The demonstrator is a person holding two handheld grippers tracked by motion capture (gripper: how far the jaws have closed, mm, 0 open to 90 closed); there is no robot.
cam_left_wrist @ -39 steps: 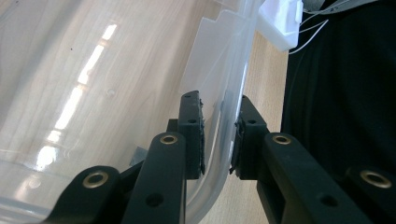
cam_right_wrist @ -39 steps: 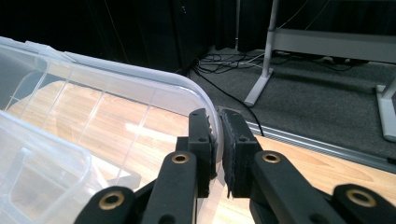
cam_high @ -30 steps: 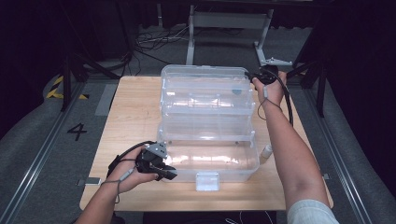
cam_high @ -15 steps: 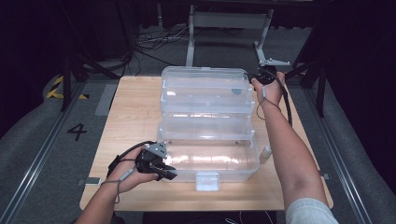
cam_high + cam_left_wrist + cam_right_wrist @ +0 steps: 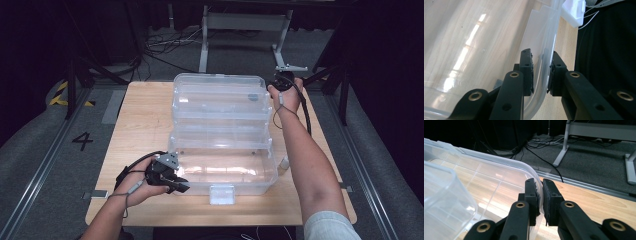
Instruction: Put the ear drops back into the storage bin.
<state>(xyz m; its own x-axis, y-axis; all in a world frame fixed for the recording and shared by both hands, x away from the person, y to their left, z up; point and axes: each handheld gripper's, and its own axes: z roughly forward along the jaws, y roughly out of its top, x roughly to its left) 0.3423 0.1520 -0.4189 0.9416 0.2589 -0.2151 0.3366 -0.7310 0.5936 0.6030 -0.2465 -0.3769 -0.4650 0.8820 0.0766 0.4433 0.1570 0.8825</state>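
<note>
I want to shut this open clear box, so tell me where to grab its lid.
Grip the lid by its thin far rim, coming from the far right corner, where the right gripper already pinches it. That edge is slim enough for the jaws. The left gripper steadies the base at its near left wall.

In the left gripper view the box (image 5: 481, 37) runs off the top and left edges, and its white latch (image 5: 574, 12) is cut at the top. Beside the box in the high view, the person's forearms leave the bottom edge.
</note>
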